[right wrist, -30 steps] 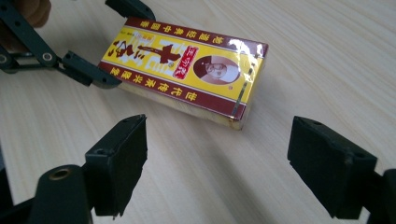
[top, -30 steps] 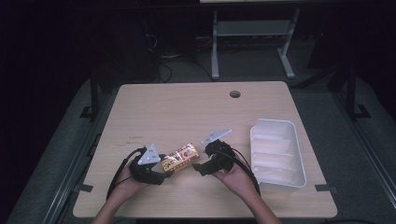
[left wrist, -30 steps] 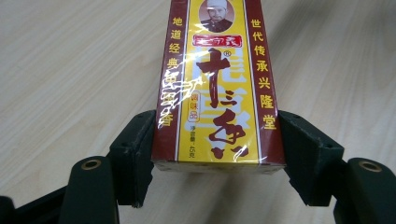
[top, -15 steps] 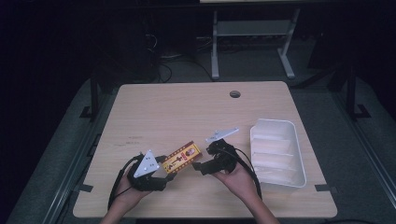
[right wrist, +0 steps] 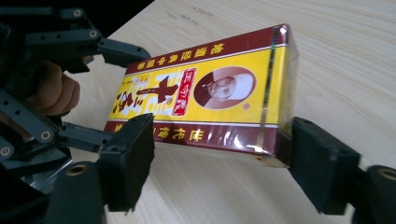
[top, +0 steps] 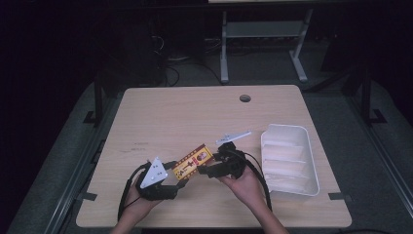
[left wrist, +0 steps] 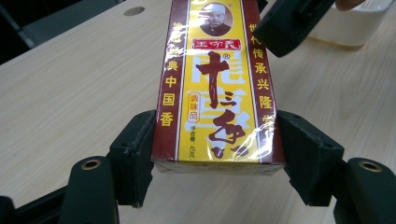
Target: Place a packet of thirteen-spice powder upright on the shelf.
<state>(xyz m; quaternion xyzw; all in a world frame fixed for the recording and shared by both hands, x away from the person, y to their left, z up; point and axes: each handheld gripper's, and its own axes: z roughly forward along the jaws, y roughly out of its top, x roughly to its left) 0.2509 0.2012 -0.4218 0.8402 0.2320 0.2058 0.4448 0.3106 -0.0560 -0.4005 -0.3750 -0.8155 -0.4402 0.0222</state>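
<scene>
A long yellow and maroon box (top: 192,163) with Chinese print hangs just above the table (top: 195,112), slanting from near left to far right. My left gripper (top: 176,183) is shut on its near end; in the left gripper view both pads press the long sides of the box (left wrist: 217,93). My right gripper (top: 208,169) is at the far end. Its jaws have just been closing and stand either side of that end of the box (right wrist: 205,98). One pad touches a corner. The other sits by the lower long edge, not pressing.
A white compartment tray (top: 312,165) stands at the right of the table, close behind the right hand. A round cable hole (top: 245,98) is at the far edge. Dark floor and a metal stand lie beyond the table.
My left gripper has drawn back toward the near edge and risen a little, so the box now slants more. The right gripper stayed in place while its jaws narrowed around the box's far end.
</scene>
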